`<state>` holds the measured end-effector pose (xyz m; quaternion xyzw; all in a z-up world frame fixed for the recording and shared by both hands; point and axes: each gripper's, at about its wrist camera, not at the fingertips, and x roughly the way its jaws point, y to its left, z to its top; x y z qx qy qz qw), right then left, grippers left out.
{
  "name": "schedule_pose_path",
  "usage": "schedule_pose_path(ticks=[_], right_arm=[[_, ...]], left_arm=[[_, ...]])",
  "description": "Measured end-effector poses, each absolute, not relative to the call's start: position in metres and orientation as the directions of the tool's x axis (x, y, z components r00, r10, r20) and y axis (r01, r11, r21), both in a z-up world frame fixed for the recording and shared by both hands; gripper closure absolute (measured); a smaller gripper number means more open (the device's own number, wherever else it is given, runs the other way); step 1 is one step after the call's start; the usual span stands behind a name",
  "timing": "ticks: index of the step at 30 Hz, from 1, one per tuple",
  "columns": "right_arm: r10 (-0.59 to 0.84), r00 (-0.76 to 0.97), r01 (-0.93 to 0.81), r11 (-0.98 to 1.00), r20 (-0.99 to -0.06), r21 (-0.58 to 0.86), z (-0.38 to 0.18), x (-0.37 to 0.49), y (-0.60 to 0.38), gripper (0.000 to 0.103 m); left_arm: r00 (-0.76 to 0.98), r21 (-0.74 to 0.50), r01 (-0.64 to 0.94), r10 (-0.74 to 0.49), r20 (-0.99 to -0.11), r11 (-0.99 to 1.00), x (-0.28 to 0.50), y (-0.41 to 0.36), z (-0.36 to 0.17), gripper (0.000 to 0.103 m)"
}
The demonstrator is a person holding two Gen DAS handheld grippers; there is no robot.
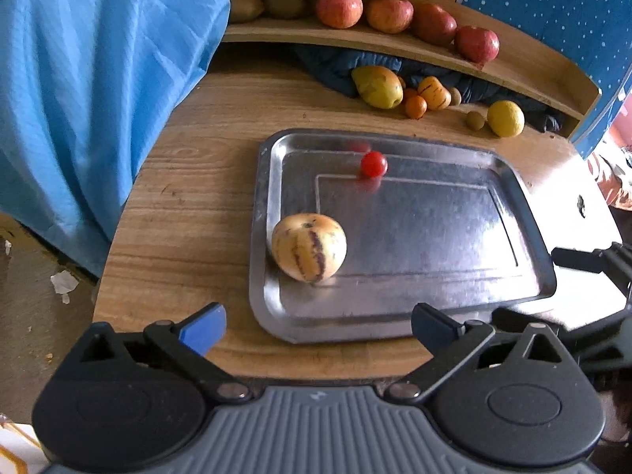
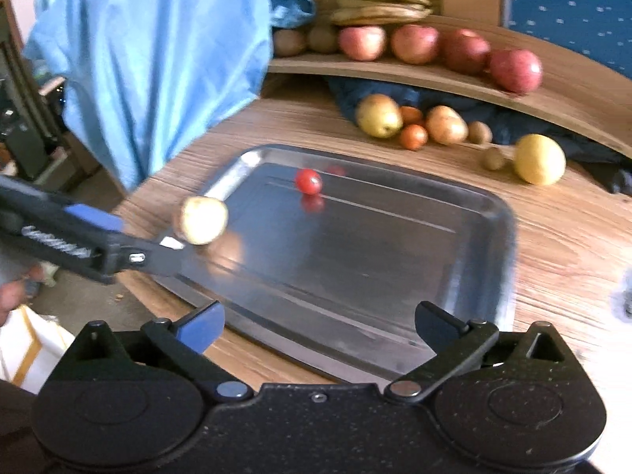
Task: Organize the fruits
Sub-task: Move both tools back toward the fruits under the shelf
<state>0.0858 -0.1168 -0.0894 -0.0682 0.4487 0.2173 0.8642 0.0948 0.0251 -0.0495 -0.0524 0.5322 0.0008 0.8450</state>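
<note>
A striped yellow melon (image 1: 309,247) lies in the metal tray's (image 1: 529,237) near left corner; a small red tomato (image 1: 373,164) sits toward the tray's far edge; beyond the tray, apples (image 1: 389,14) line a wooden shelf (image 1: 513,75); the left gripper (image 1: 318,330) and right gripper (image 2: 320,326) hover over the tray's near rim, jaws spread wide, holding nothing.

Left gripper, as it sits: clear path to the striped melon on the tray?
Probably yes. The left gripper is open and empty, the striped melon sits just ahead in the tray's near-left corner, and nothing lies between; only the low rim to clear.
</note>
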Motion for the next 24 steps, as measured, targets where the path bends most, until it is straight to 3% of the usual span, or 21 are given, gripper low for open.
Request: schedule_pose_path(ticks=[9, 24], right_arm=[[0.199, 0.530, -0.344, 0.939, -0.824, 0.005, -0.086, 0.091, -0.136, 0.001], [0.076, 0.561, -0.208, 0.977, -0.824, -0.051, -0.088, 0.135, -0.144, 0.001]], left_arm=[[0.389, -0.012, -0.070, 0.016, -0.921, 0.997, 0.098, 0.027, -0.046, 0.001], [0.432, -0.026, -0.087, 0.015, -0.902, 0.996, 0.151, 0.062, -0.040, 0.001]])
